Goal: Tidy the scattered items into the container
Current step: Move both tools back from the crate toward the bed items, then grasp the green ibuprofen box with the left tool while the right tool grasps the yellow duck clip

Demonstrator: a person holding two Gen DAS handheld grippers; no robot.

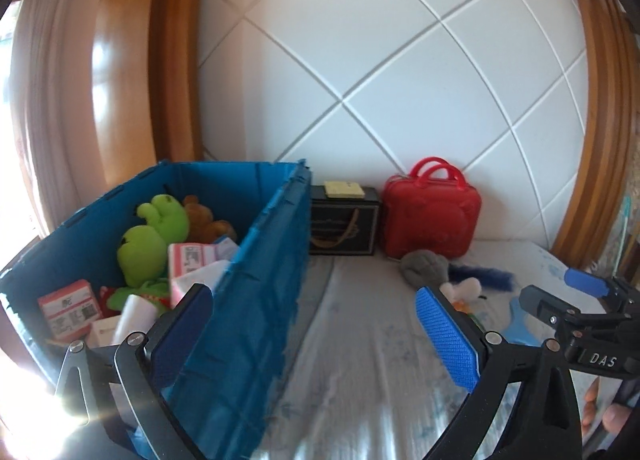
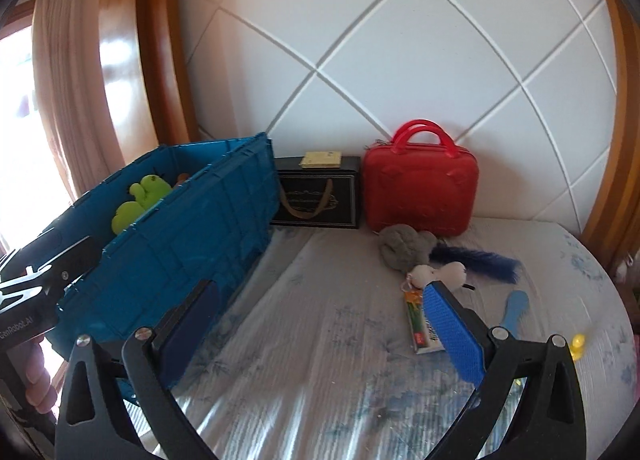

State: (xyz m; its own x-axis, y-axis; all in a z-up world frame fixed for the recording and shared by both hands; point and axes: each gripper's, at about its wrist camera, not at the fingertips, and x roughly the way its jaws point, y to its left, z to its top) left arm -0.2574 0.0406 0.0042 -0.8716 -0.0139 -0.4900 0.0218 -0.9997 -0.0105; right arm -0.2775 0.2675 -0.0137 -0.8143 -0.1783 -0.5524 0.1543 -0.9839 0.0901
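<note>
A blue plastic crate (image 1: pixel 256 272) (image 2: pixel 192 236) stands on the bed at the left, holding a green plush frog (image 1: pixel 154 236), a brown plush (image 1: pixel 204 218) and several pink-and-white boxes (image 1: pixel 70 308). My left gripper (image 1: pixel 316 334) is open and empty, straddling the crate's right wall. My right gripper (image 2: pixel 320 324) is open and empty above the bedsheet. Scattered ahead of it lie a grey plush (image 2: pixel 404 246), a dark blue feathery tail (image 2: pixel 480 260), a small white plush (image 2: pixel 438 274), a toothpaste tube (image 2: pixel 420 324), a light blue brush (image 2: pixel 516 310) and a small yellow toy (image 2: pixel 578 344).
A red carry case (image 2: pixel 420 188) and a black gift box (image 2: pixel 318 192) with a yellow notepad (image 2: pixel 322 159) stand against the white padded headboard (image 2: pixel 360 40). A curtain (image 2: pixel 64 92) and bright window lie left. A hand (image 2: pixel 38 384) grips the left tool.
</note>
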